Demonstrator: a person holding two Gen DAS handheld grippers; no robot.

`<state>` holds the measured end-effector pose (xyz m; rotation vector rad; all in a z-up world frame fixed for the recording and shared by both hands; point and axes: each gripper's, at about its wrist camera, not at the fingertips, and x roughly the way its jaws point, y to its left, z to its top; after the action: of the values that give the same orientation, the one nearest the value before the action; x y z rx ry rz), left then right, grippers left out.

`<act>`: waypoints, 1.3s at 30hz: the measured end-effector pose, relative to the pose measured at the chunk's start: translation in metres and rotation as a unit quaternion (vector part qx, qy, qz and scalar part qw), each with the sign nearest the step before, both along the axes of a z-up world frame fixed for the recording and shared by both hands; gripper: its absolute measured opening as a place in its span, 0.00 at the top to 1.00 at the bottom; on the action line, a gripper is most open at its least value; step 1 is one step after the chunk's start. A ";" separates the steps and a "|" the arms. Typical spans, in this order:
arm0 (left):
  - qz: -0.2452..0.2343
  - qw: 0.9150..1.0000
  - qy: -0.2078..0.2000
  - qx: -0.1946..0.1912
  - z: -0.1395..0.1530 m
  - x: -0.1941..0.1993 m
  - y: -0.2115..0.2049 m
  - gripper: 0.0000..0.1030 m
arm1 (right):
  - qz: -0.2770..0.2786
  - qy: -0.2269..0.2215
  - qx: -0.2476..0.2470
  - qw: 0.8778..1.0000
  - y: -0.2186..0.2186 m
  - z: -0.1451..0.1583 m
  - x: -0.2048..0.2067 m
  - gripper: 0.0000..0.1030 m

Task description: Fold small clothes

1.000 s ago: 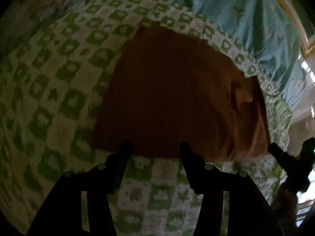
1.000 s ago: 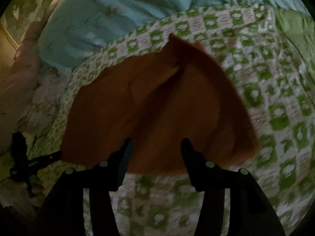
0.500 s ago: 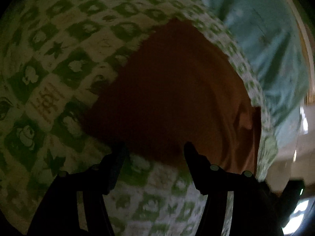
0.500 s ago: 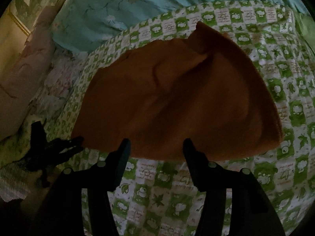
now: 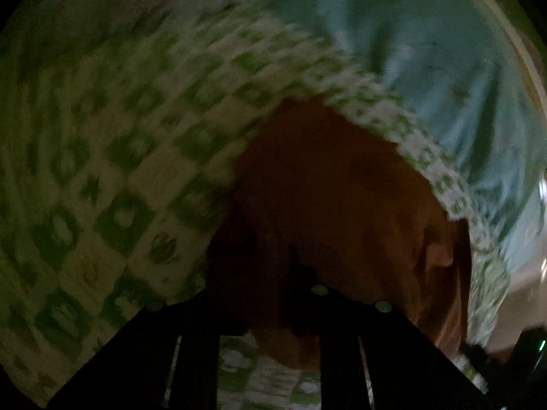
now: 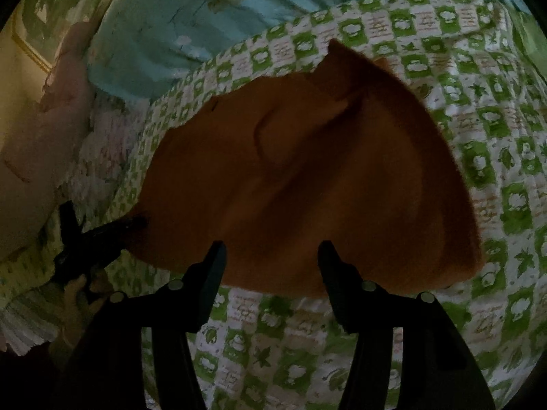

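Green-checked quilt [image 6: 495,109] under orange garment [image 6: 307,177]; left fingers [image 5: 301,273] pinching its edge, right fingers [image 6: 215,266] spread just short.

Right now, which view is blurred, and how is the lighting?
Left wrist: motion-smeared and very dark, left gripper barely separable from the cloth. Right wrist: sharper, still dim; right gripper open, quilt pattern crisp.
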<state>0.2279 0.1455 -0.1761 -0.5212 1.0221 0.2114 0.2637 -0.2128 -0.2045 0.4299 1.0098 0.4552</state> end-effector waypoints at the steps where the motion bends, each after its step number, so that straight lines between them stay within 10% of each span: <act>1: -0.019 1.000 -0.014 0.009 0.011 0.004 -0.010 0.89 | -0.005 -0.001 0.005 1.000 -0.005 0.000 0.001 0.45; 11: -0.212 0.969 -0.120 0.032 0.076 0.039 -0.153 0.91 | -0.071 -0.009 0.079 0.994 -0.070 0.004 0.020 0.45; 22: -0.380 0.922 -0.069 0.040 -0.019 0.057 -0.290 0.91 | -0.093 -0.004 0.131 0.987 -0.121 -0.003 0.038 0.45; 34: -0.394 0.914 -0.072 0.061 -0.046 0.065 -0.272 0.91 | 0.030 0.104 0.190 0.976 -0.052 -0.045 0.119 0.37; 39: -0.400 0.909 -0.088 0.072 -0.041 0.075 -0.268 0.91 | 0.063 0.082 0.160 0.982 -0.028 -0.026 0.140 0.83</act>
<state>0.3025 -0.1227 -0.2173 0.0434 0.9582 -0.4822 0.4032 -0.2405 -0.2307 0.7020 1.1312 0.7105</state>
